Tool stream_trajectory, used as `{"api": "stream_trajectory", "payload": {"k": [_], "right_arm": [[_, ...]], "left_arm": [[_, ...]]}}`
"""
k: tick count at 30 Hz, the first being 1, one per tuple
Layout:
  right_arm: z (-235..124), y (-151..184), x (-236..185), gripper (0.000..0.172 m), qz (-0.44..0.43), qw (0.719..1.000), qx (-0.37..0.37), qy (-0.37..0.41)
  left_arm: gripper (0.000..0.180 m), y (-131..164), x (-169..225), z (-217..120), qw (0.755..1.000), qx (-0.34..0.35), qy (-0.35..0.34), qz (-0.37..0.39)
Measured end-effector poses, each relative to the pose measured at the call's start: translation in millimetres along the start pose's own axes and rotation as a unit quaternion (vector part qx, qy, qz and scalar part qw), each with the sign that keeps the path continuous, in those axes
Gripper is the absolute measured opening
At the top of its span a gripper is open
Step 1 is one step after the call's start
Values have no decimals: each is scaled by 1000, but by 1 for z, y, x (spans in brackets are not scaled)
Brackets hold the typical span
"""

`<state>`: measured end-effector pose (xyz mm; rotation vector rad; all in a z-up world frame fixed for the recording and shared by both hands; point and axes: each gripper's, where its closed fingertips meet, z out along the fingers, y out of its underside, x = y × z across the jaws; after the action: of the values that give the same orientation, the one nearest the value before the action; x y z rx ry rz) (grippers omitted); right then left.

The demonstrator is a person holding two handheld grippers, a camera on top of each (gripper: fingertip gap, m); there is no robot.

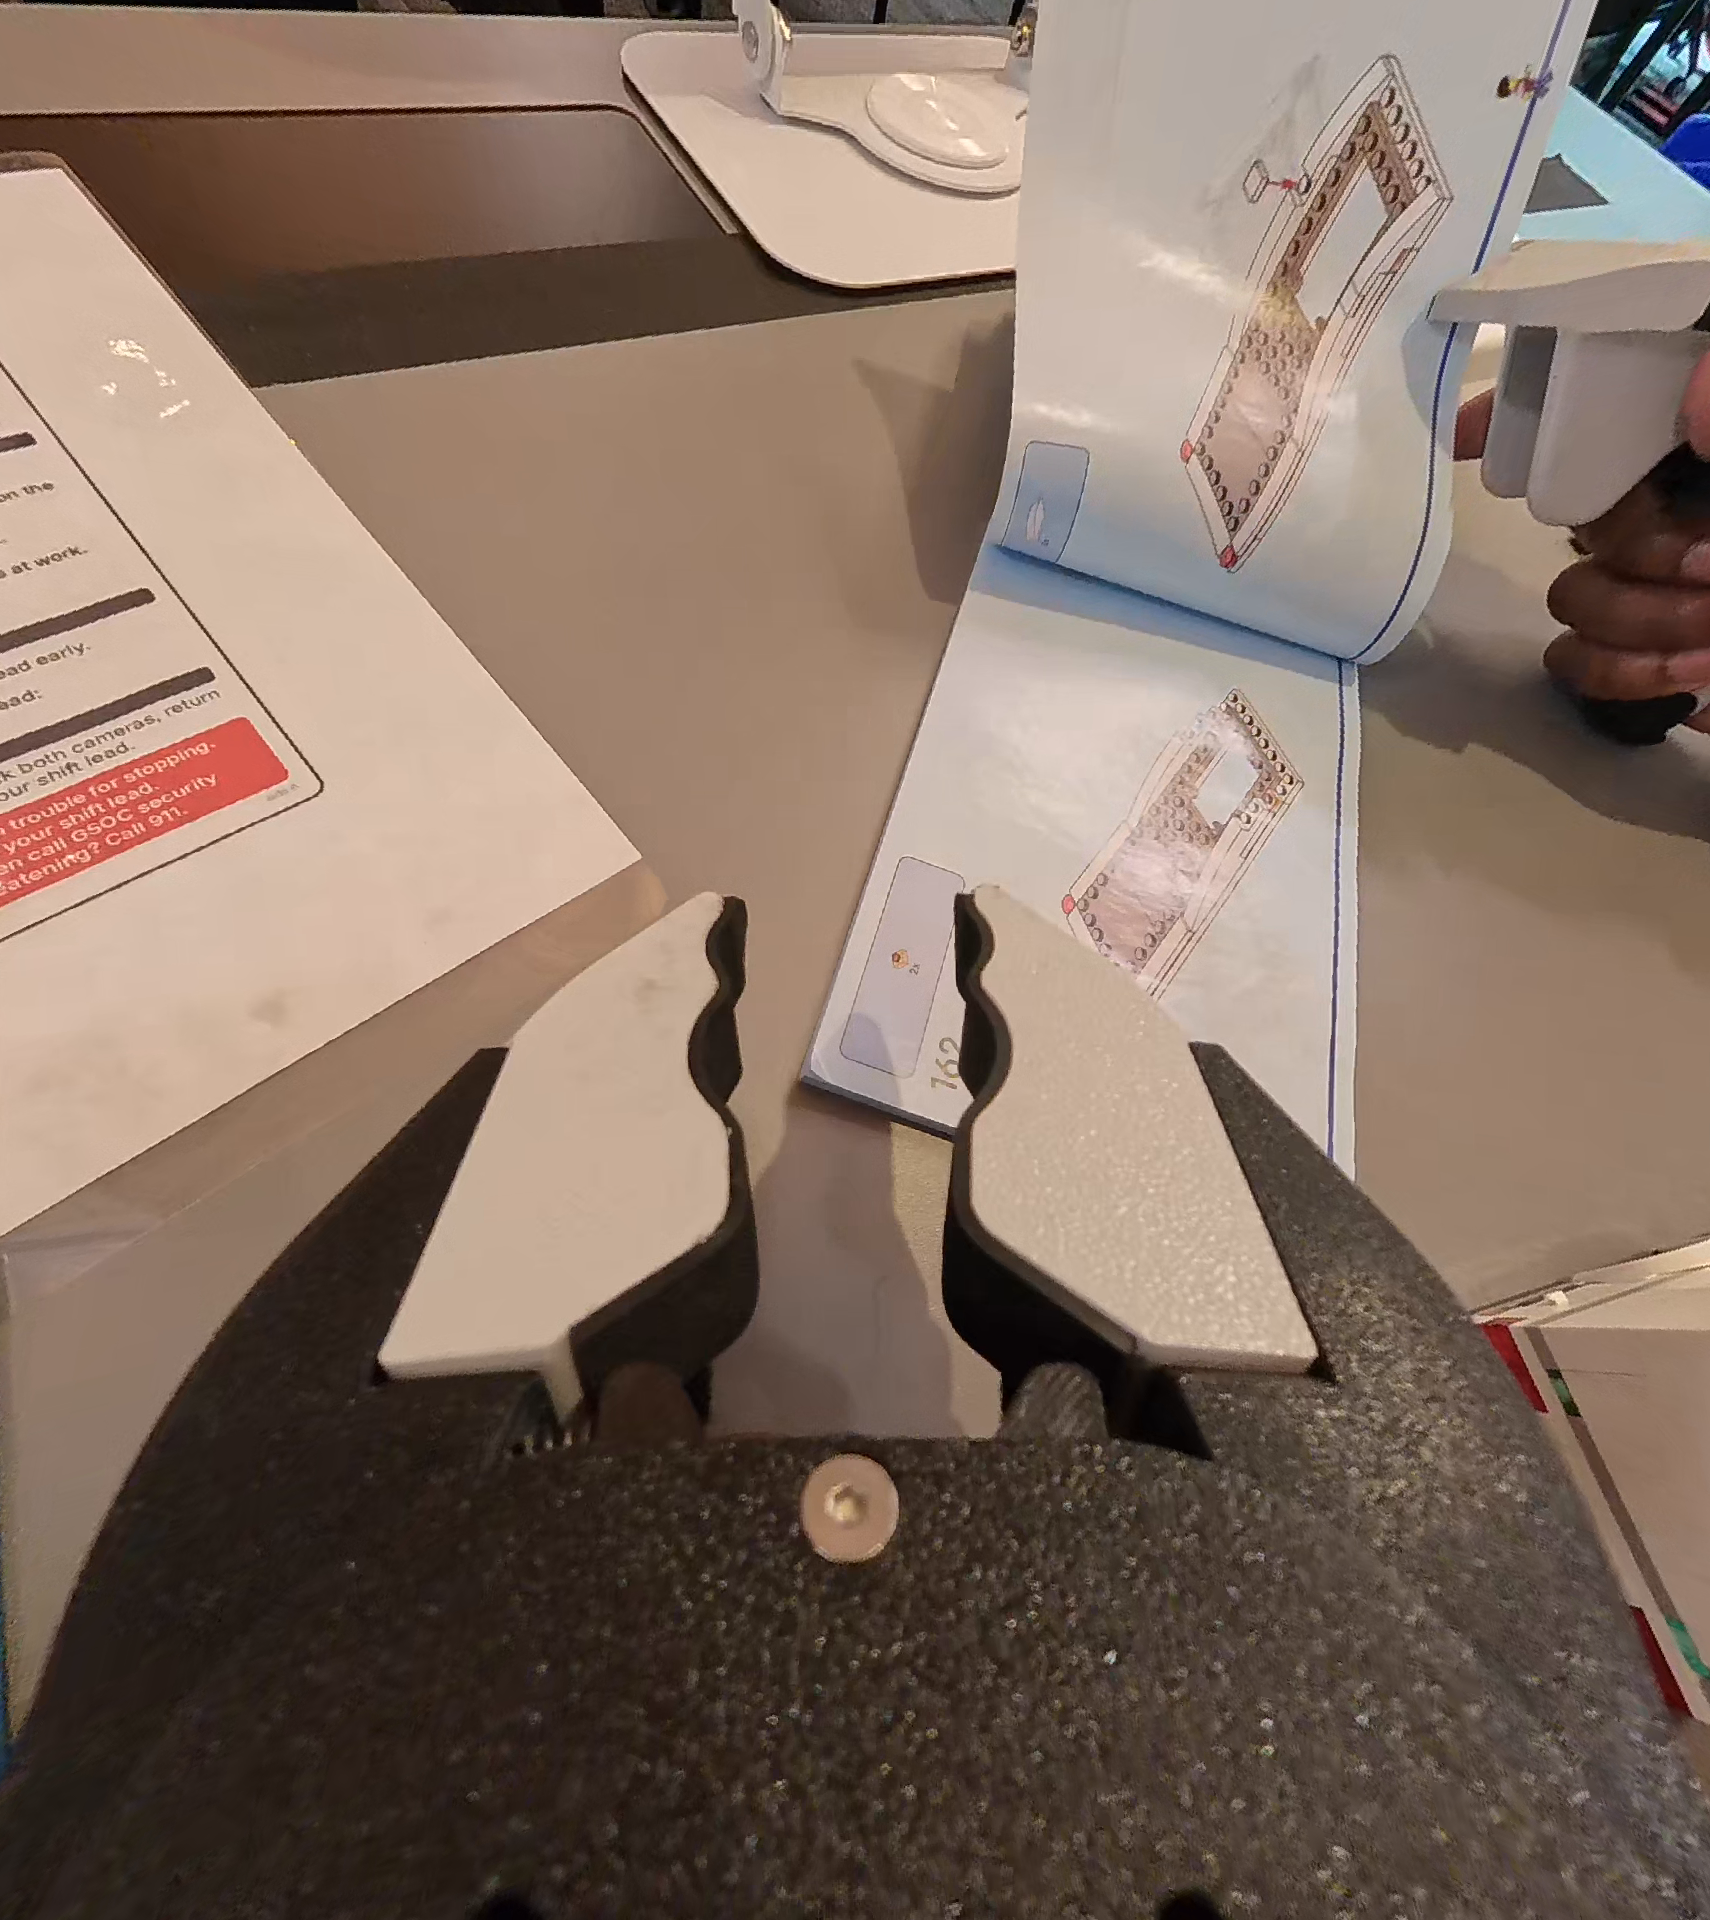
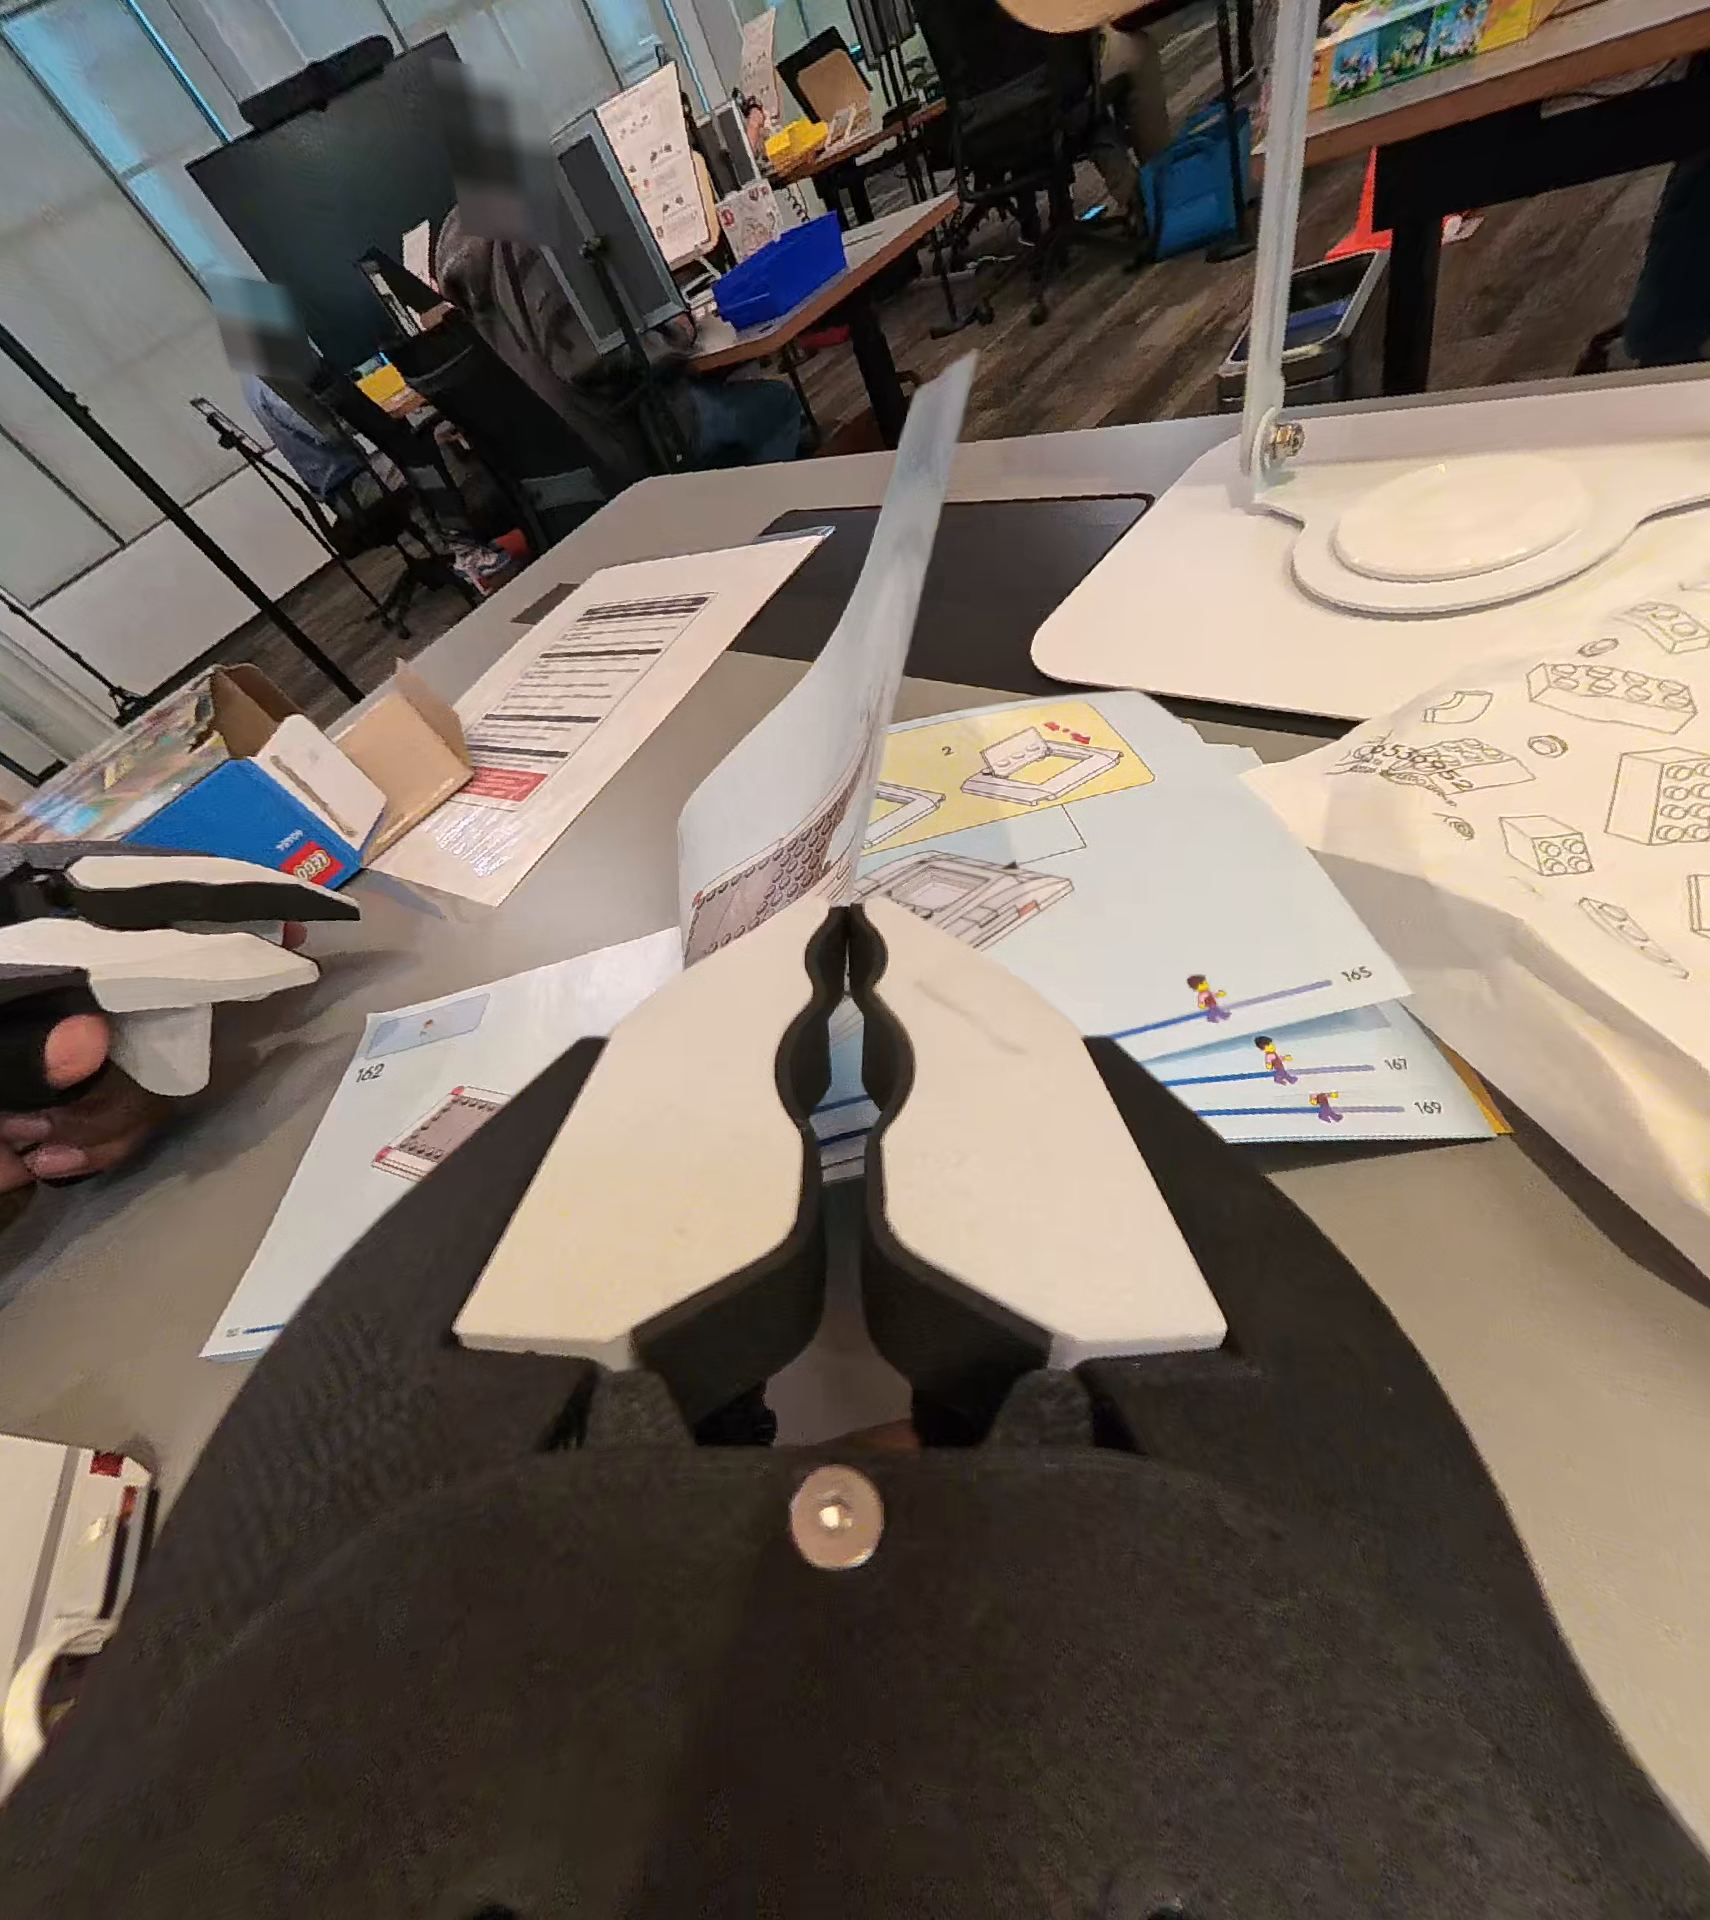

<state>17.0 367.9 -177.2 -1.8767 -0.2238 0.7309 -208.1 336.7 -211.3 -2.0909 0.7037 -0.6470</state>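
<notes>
A booklet (image 2: 1194, 883) lies open mid-frame on the grey table (image 2: 1453, 1299), one page (image 2: 830, 727) lifted upright.

The right gripper (image 2: 848, 920) is clenched on that page's lower edge, pads pressed to the paper. The left gripper (image 1: 851, 914) hangs released over the booklet's left page (image 1: 1090, 779), gripping nothing. A printed sheet (image 1: 207, 727) sits upper left, a blue box (image 2: 248, 821) far left, a white bag (image 2: 1609, 831) at right.

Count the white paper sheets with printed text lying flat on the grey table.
1: the white laminated text sheet lies at the table's left side, beside the blue cardboard box. Others may be hidden.
</notes>
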Motion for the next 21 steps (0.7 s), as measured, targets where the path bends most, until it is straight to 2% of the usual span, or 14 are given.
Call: {"api": "stream_trajectory", "payload": {"k": [8, 13, 16, 21], "right_arm": [[-2, 0, 5, 0, -8, 1000, 0, 17], [-6, 5, 22, 5, -69, 993, -30, 86], [-12, 6, 37, 15, -144, 976, -60, 150], [-31, -9, 58, 26, -234, 938, -78, 242]], "left_arm": [[39, 3, -2, 1, 1000, -7, -7, 4], [39, 14, -12, 3, 999, -40, -34, 4], [40, 19, -19, 3, 997, -55, -52, 9], [40, 15, -23, 0, 997, -41, -59, 15]]}}
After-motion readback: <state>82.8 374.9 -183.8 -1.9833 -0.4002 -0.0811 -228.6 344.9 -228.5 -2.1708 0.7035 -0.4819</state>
